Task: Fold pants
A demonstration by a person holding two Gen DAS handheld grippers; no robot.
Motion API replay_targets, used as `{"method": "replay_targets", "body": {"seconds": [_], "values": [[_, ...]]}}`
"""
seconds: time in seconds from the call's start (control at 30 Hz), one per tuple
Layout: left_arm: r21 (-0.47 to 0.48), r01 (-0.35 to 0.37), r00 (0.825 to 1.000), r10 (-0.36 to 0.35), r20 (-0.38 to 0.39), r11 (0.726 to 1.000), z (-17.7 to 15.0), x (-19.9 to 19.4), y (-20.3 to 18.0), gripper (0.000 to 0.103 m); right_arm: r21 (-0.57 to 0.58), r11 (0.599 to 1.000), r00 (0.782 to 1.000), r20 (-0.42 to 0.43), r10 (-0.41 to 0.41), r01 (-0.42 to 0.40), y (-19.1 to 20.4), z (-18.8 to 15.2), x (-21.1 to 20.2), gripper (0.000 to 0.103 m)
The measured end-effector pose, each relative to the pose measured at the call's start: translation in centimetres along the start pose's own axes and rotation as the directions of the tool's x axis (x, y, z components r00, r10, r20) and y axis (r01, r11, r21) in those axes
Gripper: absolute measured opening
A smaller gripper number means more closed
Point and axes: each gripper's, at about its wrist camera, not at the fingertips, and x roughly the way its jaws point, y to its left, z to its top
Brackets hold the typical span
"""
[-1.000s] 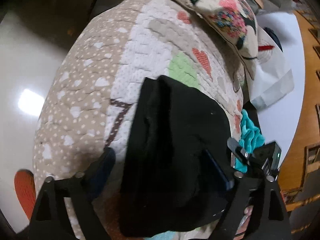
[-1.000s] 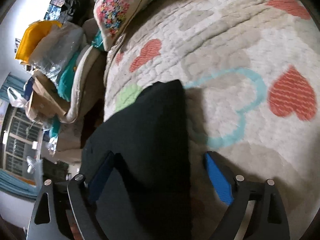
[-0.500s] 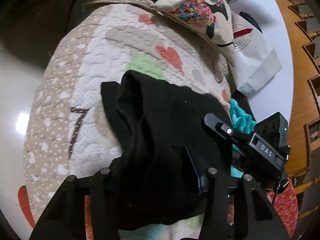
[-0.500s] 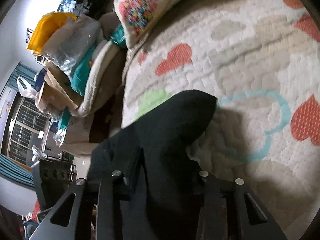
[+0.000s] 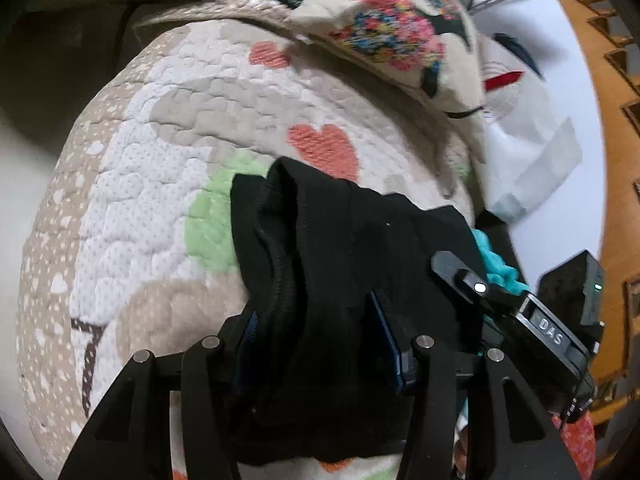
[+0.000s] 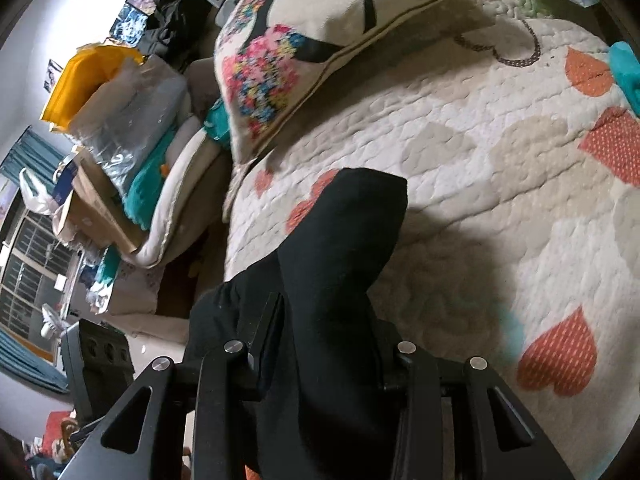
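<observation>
- The 2 tongs first: the left gripper (image 5: 316,340) is pinching a thick bunch of the black pants (image 5: 340,280), blue pads pressed into the cloth on both sides; the right gripper (image 6: 324,344) is likewise clamped on another bunched part of the pants (image 6: 340,260), cloth filling the gap between its fingers.
- The pants sit bunched on the quilted bedspread (image 5: 168,152) with its heart patches, their far end reaching toward the patterned pillow (image 6: 320,40); the part in each grip looks lifted off the quilt, the rest draped.
- Judged step: carrying the gripped edge over to make a fold.
- To do it well, move both hands together at 1 height, so the cloth between them stays taut and the crease falls straight.
- Keep the bunches from slipping; thick seams (image 5: 280,264) may pull free if the grip slackens.
- Lay the edge flat before letting go.
</observation>
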Motion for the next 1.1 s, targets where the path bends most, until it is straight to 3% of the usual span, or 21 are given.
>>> {"method": "replay_targets", "body": {"seconds": [0.1,0.2,0.37,0.43,0.5,0.63,0.7,0.8,0.93,1.1], "values": [[-0.015,-0.031,0.999,0.031,-0.017,0.999,0.2,0.5,0.5,0.052,-0.002,0.995,0.995,-0.008,-0.096,0.096,-1.2,0.5,1.0,0.045],[-0.013,-0.041,0.999,0.041,-0.015,0.999,0.2,-0.4,0.4,0.052,0.026,0.992,0.992,0.009,-0.126,0.126,-2.5,0.5,0.6,0.049],[-0.017,-0.056,0.995,0.057,0.082,0.998,0.5,-3.0,0.5,0.052,0.016,0.986,0.981,0.102,-0.166,0.165,-2.2,0.5,-2.0,0.052],[0.015,-0.151,0.981,0.148,0.127,0.988,0.8,-3.3,0.2,0.052,0.001,0.987,0.981,0.108,-0.161,0.162,-1.7,0.6,-2.3,0.052],[0.042,-0.255,0.961,0.248,0.124,0.966,1.0,-2.3,0.2,0.052,-0.015,0.989,0.985,0.097,-0.144,0.146,-0.6,0.6,-1.9,0.052],[0.074,-0.342,0.936,0.334,0.108,0.937,0.6,-1.2,0.5,0.054,-0.089,0.979,0.981,0.070,-0.178,0.184,1.3,-0.4,-0.1,0.057],[0.074,-0.345,0.935,0.336,0.110,0.936,0.6,-1.5,0.6,0.056,-0.142,0.964,0.975,0.038,-0.220,0.223,2.0,-1.1,1.4,0.067],[0.039,-0.298,0.952,0.294,0.083,0.954,0.8,-1.8,1.1,0.056,-0.183,0.946,0.963,0.028,-0.268,0.268,2.3,-1.4,1.9,0.067],[0.009,-0.241,0.969,0.241,0.052,0.970,0.4,-2.6,1.3,0.057,-0.136,0.960,0.968,0.084,-0.235,0.244,2.3,-1.3,-1.4,0.067],[0.035,-0.243,0.968,0.240,0.071,0.969,-0.5,-4.1,1.2,0.057,-0.188,0.932,0.945,0.163,-0.283,0.311,2.8,-3.6,-6.9,0.071]]}}
